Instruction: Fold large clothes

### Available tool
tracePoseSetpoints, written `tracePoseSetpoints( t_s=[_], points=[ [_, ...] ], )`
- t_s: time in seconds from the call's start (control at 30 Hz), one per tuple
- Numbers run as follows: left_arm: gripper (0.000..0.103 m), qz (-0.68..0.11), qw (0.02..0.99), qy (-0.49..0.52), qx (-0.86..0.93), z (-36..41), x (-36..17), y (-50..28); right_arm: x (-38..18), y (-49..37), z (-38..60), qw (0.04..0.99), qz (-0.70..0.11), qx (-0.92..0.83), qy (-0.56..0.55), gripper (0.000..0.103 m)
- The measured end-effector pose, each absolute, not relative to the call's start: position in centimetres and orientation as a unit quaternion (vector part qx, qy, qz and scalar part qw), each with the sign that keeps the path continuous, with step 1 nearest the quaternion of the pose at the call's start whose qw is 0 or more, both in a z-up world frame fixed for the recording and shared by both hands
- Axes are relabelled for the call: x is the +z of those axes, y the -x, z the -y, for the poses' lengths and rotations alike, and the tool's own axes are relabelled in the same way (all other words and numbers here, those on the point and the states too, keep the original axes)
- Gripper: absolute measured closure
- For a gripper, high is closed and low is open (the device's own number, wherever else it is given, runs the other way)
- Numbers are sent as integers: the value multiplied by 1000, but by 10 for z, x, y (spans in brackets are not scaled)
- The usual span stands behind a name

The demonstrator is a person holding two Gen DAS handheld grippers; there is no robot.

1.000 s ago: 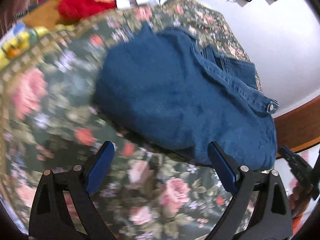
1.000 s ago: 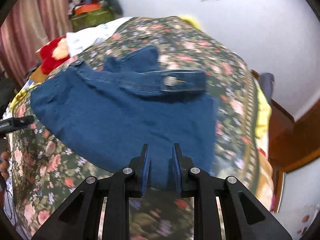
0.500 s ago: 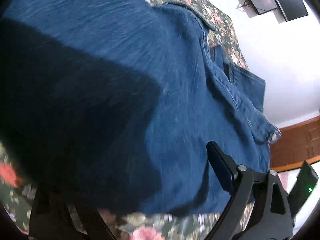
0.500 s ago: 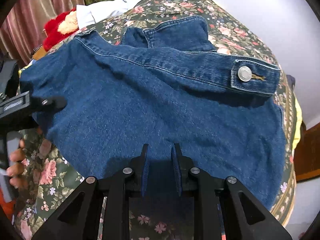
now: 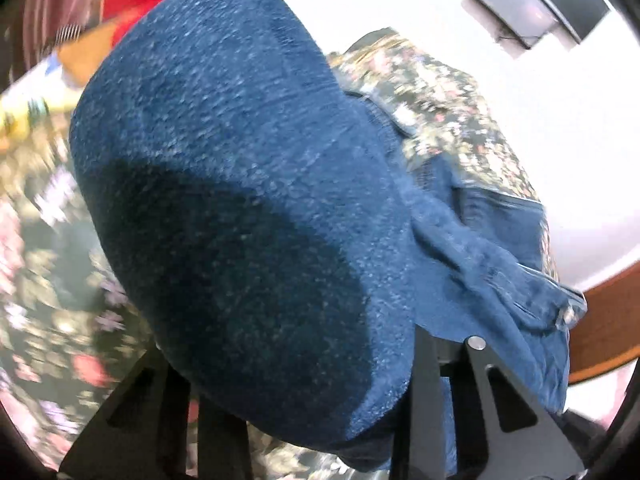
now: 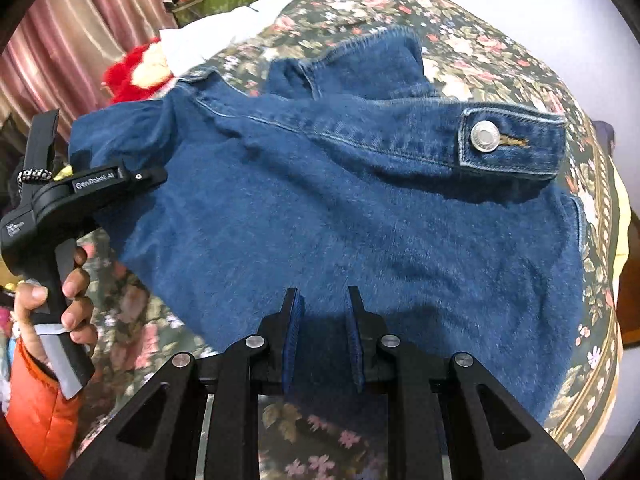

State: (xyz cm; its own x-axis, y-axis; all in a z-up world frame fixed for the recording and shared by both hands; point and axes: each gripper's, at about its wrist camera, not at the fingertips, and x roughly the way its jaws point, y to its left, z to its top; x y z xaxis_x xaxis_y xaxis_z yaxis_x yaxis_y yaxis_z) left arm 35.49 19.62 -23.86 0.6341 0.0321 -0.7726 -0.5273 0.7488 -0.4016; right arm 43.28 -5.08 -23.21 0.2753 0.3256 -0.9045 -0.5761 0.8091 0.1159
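R gripper (image 6: 323,334) pinching denim jacket (image 6: 360,216) hem; L gripper (image 6: 100,184) at sleeve edge, grip unclear.

Denim jacket (image 6: 360,216) on bedspread (image 6: 500,52), left tool (image 6: 148,176) at its left edge

We are reading "GenRobot.AI" in white letters on the black body of the left gripper (image 6: 102,184), seen from the right wrist camera. We are also seeing a small block of white print lower on its housing, too small to read. We are finding no other legible text anywhere in either view.
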Motion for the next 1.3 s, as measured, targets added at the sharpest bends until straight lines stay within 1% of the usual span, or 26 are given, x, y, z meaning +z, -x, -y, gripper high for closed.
tracePoseSetpoints(
  t_s=[0.2, 0.27, 0.37, 0.5, 0.6, 0.67, 0.77, 0.87, 0.93, 1.13, 1.2, 1.3],
  points=[
    [75, -355, 885, 254, 162, -191, -191, -315, -208, -422, 38, 773, -532, 343, 49, 85],
    [75, -350, 891, 237, 166, -190, -182, -305, -208, -416, 23, 765, -534, 358, 51, 85],
    [76, -342, 900, 205, 176, -189, -170, -294, -219, -405, -5, 744, -547, 378, 66, 85],
    [78, -345, 904, 176, 181, -187, -173, -284, -262, -395, -46, 683, -605, 403, 69, 85],
    [79, -351, 907, 132, 190, -176, -176, -285, -292, -397, -62, 649, -642, 405, 48, 85],
    [79, -347, 911, 120, 186, -172, -172, -287, -299, -402, -65, 638, -656, 400, 37, 85],
    [80, -334, 920, 113, 170, -165, -157, -289, -288, -405, -62, 636, -654, 408, 45, 85],
    [82, -321, 931, 93, 149, -149, -142, -298, -261, -408, -34, 666, -630, 396, 41, 85],
    [83, -314, 938, 73, 131, -125, -133, -312, -239, -408, -3, 701, -605, 374, 46, 85],
    [85, -290, 955, 22, 53, -49, -109, -328, -183, -402, 117, 784, -549, 287, 40, 85],
    [85, -293, 956, -4, 16, -14, -110, -334, -170, -394, 162, 805, -538, 249, 27, 85],
    [85, -332, 940, -71, -29, 35, -137, -342, -164, -384, 217, 819, -535, 206, -5, 85]
  ],
)
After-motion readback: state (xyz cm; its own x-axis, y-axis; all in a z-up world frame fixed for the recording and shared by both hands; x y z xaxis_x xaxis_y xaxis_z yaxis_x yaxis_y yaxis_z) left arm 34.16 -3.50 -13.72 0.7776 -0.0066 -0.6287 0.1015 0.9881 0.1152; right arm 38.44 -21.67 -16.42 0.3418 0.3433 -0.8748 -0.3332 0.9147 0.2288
